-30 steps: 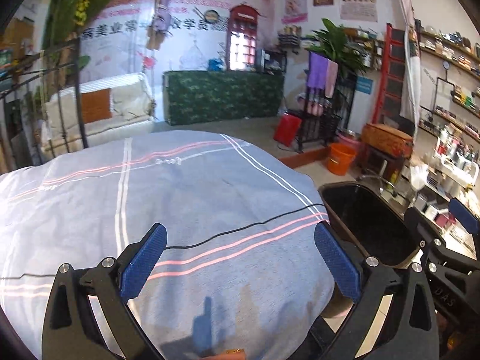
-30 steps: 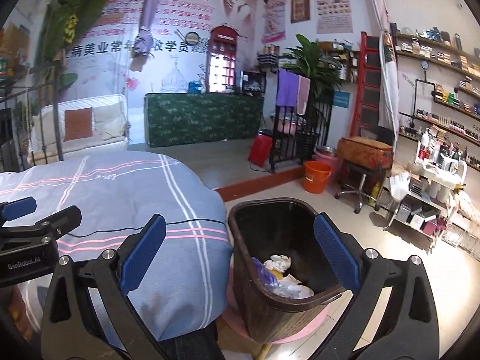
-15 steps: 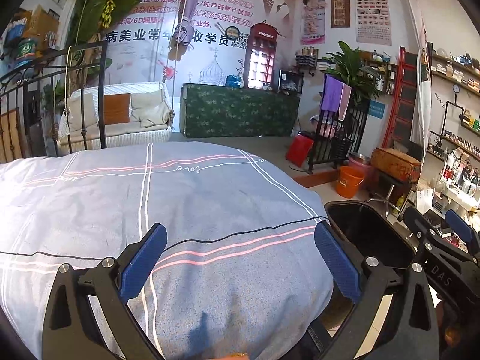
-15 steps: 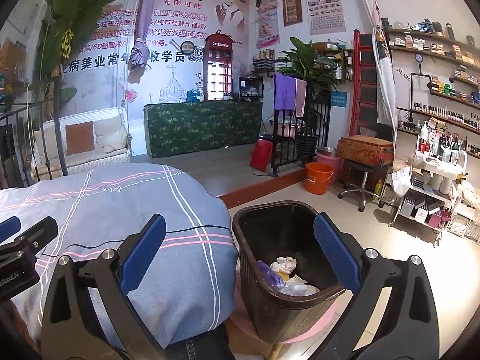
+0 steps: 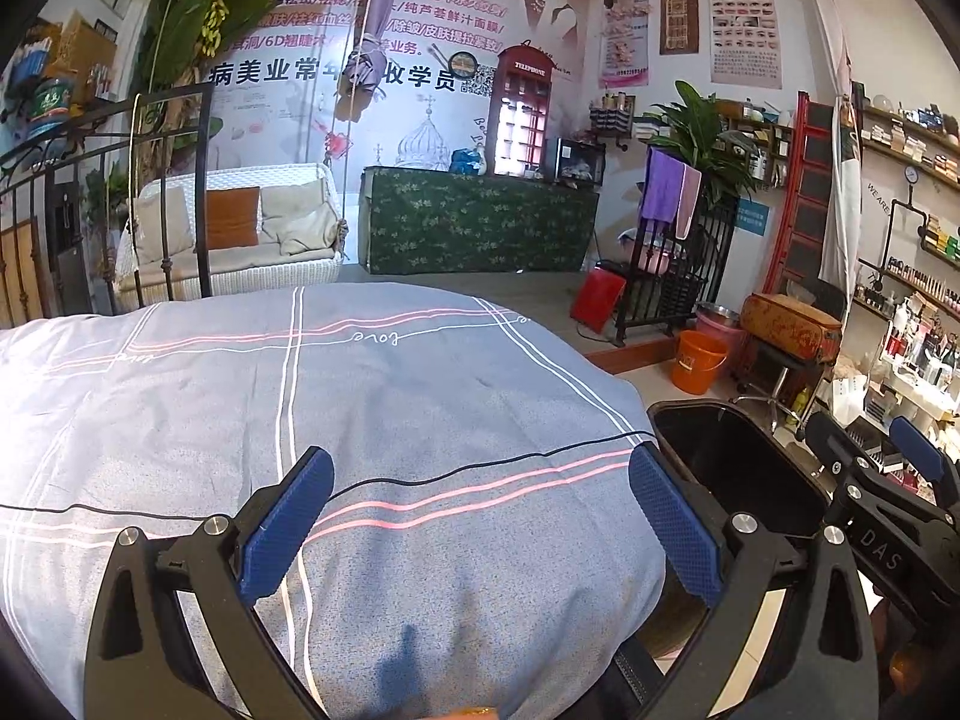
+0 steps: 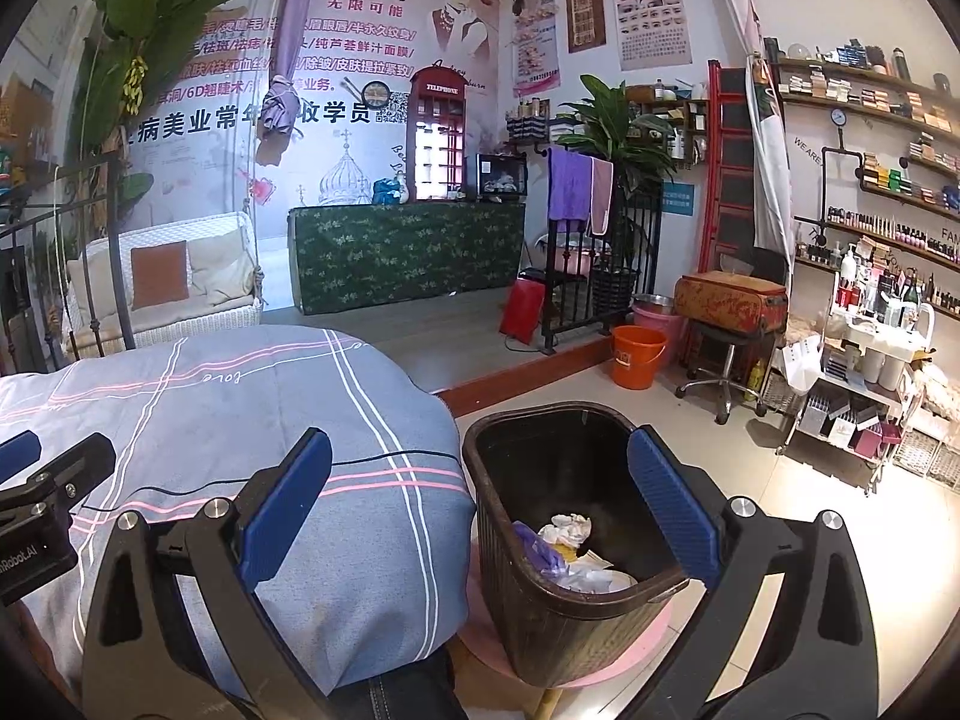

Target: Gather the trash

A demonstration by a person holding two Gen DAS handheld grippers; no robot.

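Note:
A dark woven trash bin (image 6: 540,612) stands on a pink stool right of the bed; crumpled white paper (image 6: 564,529) and a purple glove (image 6: 537,546) lie inside it. The bin also shows in the left wrist view (image 5: 720,456). My right gripper (image 6: 479,504) is open and empty, held above the bin's near rim and the bed corner. My left gripper (image 5: 480,519) is open and empty above the grey striped bedcover (image 5: 360,396). I see no loose trash on the cover.
A thin black cable (image 5: 480,468) runs across the bedcover. An orange bucket (image 6: 637,357), a stool with a patterned case (image 6: 729,300) and a cart of bottles (image 6: 870,348) stand on the tiled floor to the right. A black metal bed frame (image 5: 168,192) rises at left.
Both grippers have risen and tilted up, showing more of the room and less of the bedcover. Both stay open and empty.

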